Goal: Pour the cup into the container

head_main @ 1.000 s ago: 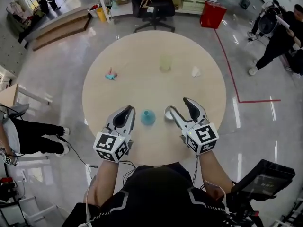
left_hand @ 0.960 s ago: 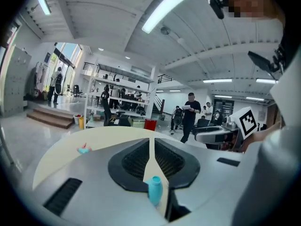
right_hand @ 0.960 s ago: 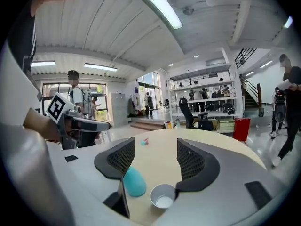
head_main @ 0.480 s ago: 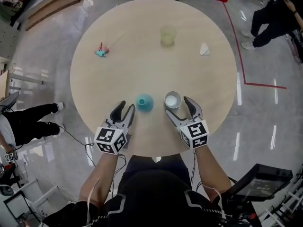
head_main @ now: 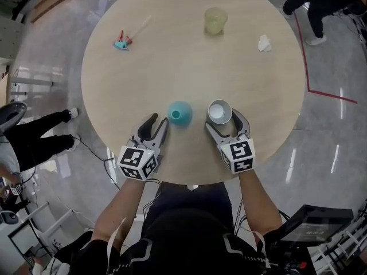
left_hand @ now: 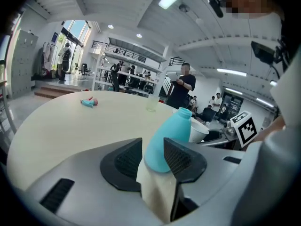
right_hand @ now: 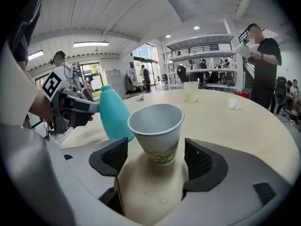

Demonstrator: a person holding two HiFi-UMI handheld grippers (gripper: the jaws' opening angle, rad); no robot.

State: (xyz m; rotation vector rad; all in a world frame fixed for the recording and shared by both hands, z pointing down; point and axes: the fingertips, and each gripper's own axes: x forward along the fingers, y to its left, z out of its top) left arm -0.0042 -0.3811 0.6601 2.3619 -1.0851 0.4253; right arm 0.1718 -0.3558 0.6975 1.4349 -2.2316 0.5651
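A white paper cup [head_main: 219, 111] stands upright on the round wooden table [head_main: 172, 67], near its front edge. My right gripper [head_main: 223, 121] straddles it, and its jaws are opening. In the right gripper view both pads stand clear of the cup [right_hand: 157, 131], with the gripper [right_hand: 157, 157] at its base. A teal flask with a narrow neck [head_main: 179, 113] stands just left of the cup and also shows in the right gripper view [right_hand: 113, 117]. My left gripper [head_main: 158, 121] sits just short of the flask [left_hand: 169, 140], slightly to its left. Its jaws are open and hold nothing [left_hand: 153, 161].
A translucent yellowish cup [head_main: 215, 20] stands at the far side of the table. A crumpled white scrap [head_main: 264, 43] lies at the far right and a small teal and red item [head_main: 121, 42] at the far left. People stand beyond the table's right [head_main: 321, 4] and left [head_main: 34, 142] edges.
Both grippers have moved forward over the table. The cup, which was beside the right gripper's left finger, now stands between its widened jaws. The left jaws have opened.
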